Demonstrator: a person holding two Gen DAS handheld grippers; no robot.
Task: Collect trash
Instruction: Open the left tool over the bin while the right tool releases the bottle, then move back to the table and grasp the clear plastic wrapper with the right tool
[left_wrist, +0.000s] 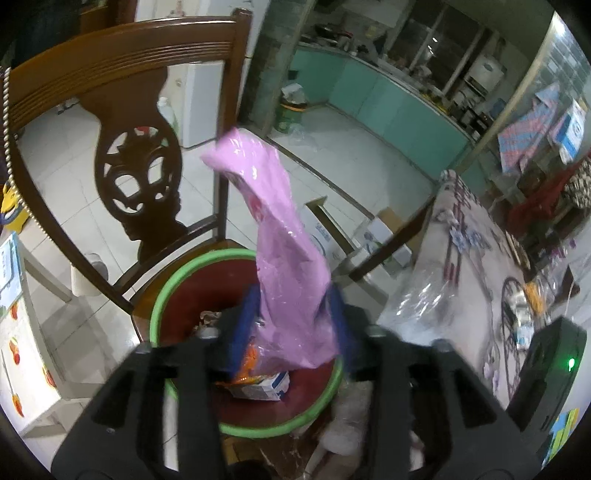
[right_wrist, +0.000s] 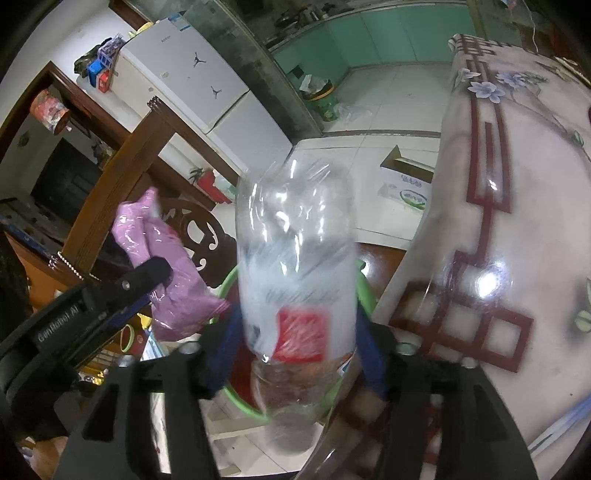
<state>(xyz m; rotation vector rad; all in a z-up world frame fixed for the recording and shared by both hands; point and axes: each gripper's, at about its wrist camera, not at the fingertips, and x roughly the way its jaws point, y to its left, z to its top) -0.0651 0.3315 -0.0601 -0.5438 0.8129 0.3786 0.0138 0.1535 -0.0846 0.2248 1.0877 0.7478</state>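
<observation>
Left gripper (left_wrist: 291, 325) pointed steeply down over a red bin with a green rim (left_wrist: 159, 295), which sat on the seat of a carved wooden chair (left_wrist: 122, 92). A pink plastic bag (left_wrist: 280, 236) stood between its blue-padded fingers (left_wrist: 245, 325); jaws were roughly half spread. The bag's lower end brushed the pads but motion blur made it impossible to tell whether it was pinched or loose. Inside the bin lay a small white-and-blue carton (left_wrist: 264, 386) with orange wrapper scraps beside it.

Right gripper (right_wrist: 295, 339) also angled down above the same bin (right_wrist: 364, 288), with a crumpled clear plastic bottle (right_wrist: 295, 251) bearing a red label patch between its blue fingers (right_wrist: 369, 354). Jaws stood at about mid width and the bottle filled nearly the whole gap; the bottle was blurred, so contact with the pads could not be read for sure. In the right wrist view the left gripper's black finger overlapped the pink bag at left.

The table with floral cloth under a glossy clear cover (right_wrist: 517, 221) stood just beside the chair, its edge next to the bin. Cardboard boxes (right_wrist: 404, 184) sat on the tiled floor beyond.
</observation>
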